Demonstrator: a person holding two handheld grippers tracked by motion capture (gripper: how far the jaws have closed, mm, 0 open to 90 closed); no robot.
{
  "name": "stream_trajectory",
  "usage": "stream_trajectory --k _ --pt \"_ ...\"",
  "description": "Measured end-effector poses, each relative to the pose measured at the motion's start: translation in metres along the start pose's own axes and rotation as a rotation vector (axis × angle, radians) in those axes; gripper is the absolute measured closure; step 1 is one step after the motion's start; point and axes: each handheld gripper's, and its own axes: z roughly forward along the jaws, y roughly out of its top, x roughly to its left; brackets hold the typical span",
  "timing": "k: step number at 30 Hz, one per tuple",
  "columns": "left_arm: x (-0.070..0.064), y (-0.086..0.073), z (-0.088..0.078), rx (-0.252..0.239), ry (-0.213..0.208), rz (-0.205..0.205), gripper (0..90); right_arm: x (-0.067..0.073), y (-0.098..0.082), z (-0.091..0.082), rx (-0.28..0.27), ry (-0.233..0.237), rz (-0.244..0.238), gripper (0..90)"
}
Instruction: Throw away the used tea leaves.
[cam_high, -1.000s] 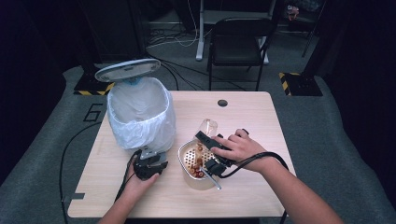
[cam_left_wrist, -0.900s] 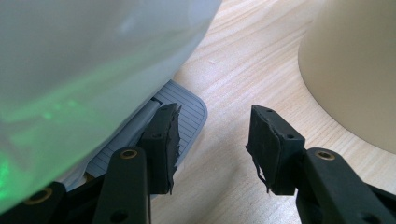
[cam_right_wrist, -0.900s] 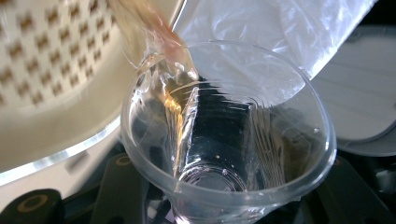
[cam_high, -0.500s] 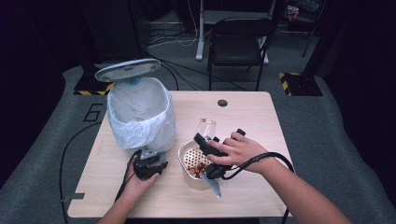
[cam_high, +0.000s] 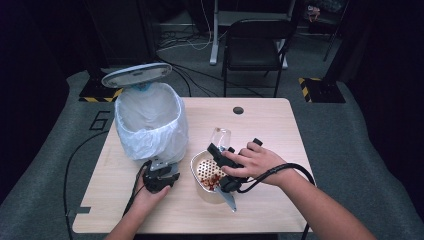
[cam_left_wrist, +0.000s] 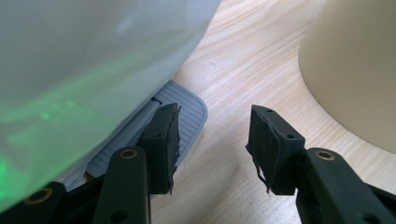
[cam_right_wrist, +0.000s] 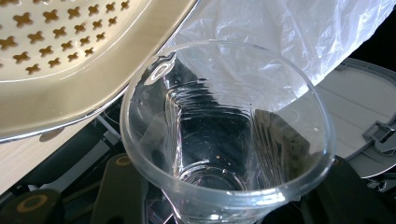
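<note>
Cup (cam_right_wrist: 227, 135) sits clamped in right gripper (cam_high: 225, 167) beside strainer bowl (cam_right_wrist: 70, 60); left gripper (cam_left_wrist: 212, 140) jaws gape empty by bin pedal (cam_left_wrist: 184, 112)

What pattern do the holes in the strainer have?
The strainer has small cross-shaped holes in rows, clearest in the right gripper view.

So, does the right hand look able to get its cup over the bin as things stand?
Probably yes: the lid stands open and bare table lies between the cup and the bin.

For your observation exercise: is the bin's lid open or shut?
Open. The bin's lid stands raised behind the white liner, whose mouth gapes upward; the left gripper sits at the pedal.
</note>
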Motion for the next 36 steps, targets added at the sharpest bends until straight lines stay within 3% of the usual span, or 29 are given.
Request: stream_trajectory --k 13,18,21,22,23,26,27,29,30,31,32,33,36 --pt "0.0 0.0 0.0 0.0 0.001 0.001 53.3 -0.001 0.0 0.0 0.005 0.004 -0.016 49.9" --pt "0.003 0.001 -0.001 0.01 0.003 0.044 53.3 -0.004 -0.001 -0.002 0.006 -0.004 0.018 49.8" --pt "0.004 0.001 -0.002 0.014 0.004 0.06 53.2 -0.01 -0.003 -0.003 -0.015 0.026 0.003 49.8" --pt "0.003 0.001 -0.002 0.014 0.003 0.049 53.3 -0.01 -0.004 -0.003 -0.018 0.037 0.028 49.8" --pt "0.001 0.0 -0.001 0.008 -0.003 0.007 53.2 -0.01 -0.004 -0.003 -0.026 0.04 0.043 49.8" --pt "0.0 0.0 0.0 0.005 -0.002 0.008 53.3 -0.009 -0.007 -0.005 -0.029 0.062 0.144 49.7" --pt "0.001 0.0 -0.001 0.008 -0.003 0.01 53.2 -0.013 -0.011 -0.006 -0.025 0.076 0.159 49.6" --pt "0.001 0.001 -0.002 0.019 -0.009 0.011 53.3 -0.019 -0.017 -0.006 -0.047 0.098 0.234 49.6" --pt "-0.001 0.0 0.001 -0.013 0.005 -0.023 53.3 -0.022 -0.021 -0.007 -0.052 0.107 0.29 49.6" --pt "0.0 0.0 0.0 -0.001 -0.004 -0.006 53.3 -0.021 -0.024 -0.008 -0.057 0.133 0.392 49.5" --pt "0.0 0.0 0.0 0.0 0.002 -0.007 53.2 -0.024 -0.028 -0.007 -0.076 0.132 0.441 49.5" --pt "-0.002 0.0 0.001 -0.012 0.004 -0.03 53.3 -0.025 -0.031 -0.006 -0.093 0.115 0.529 49.5" --pt "-0.001 0.0 0.0 -0.007 0.003 -0.025 53.3 -0.031 -0.043 -0.005 -0.133 0.164 0.706 49.5"
